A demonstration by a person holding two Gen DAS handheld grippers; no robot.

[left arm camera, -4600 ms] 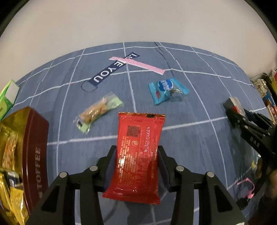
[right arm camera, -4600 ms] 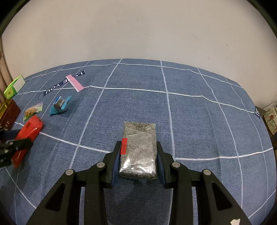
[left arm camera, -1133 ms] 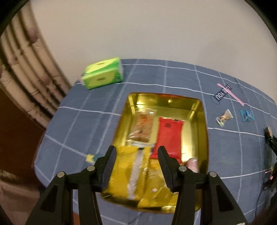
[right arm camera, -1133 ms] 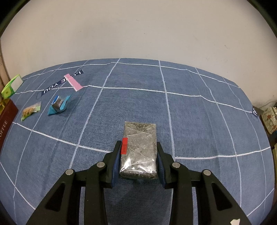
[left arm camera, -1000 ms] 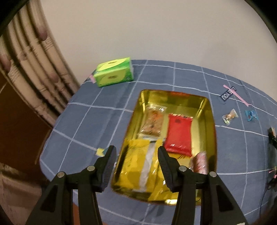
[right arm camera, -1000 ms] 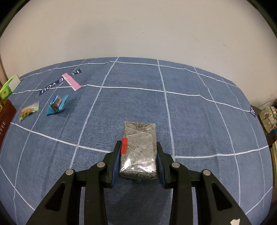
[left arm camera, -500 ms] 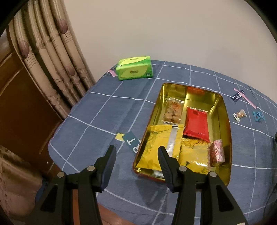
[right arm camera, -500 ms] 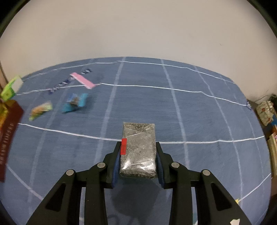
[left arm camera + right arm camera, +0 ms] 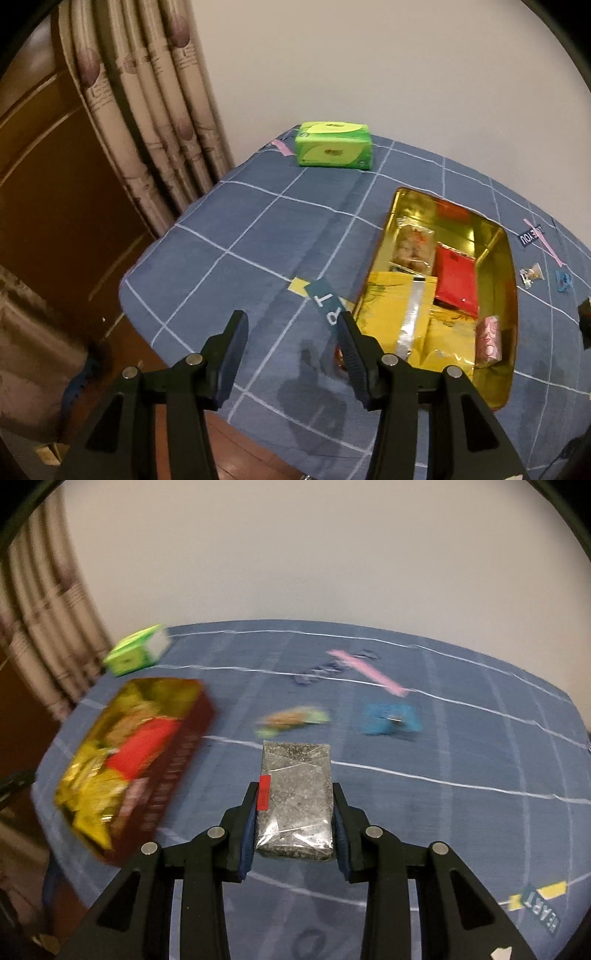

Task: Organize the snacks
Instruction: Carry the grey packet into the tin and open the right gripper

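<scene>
Partly done — the tin (image 9: 508, 258) holds several packs; the right gripper (image 9: 294, 814) pinches a grey packet (image 9: 295, 797), the left gripper (image 9: 291, 345) gapes empty, and two snacks — seemingly a green one (image 9: 295, 718) and a blue one (image 9: 389, 718) — lie loose.

Snack packets (image 9: 454, 282) inside the tin (image 9: 506, 258) on the tablecloth (image 9: 240, 236), tissue box (image 9: 334, 149) behind it.

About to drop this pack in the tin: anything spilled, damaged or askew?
Nothing spilled or damaged. Two small snacks, a green-ended one and a blue one, lie loose on the cloth outside the tin; motion blur hides fine detail.
</scene>
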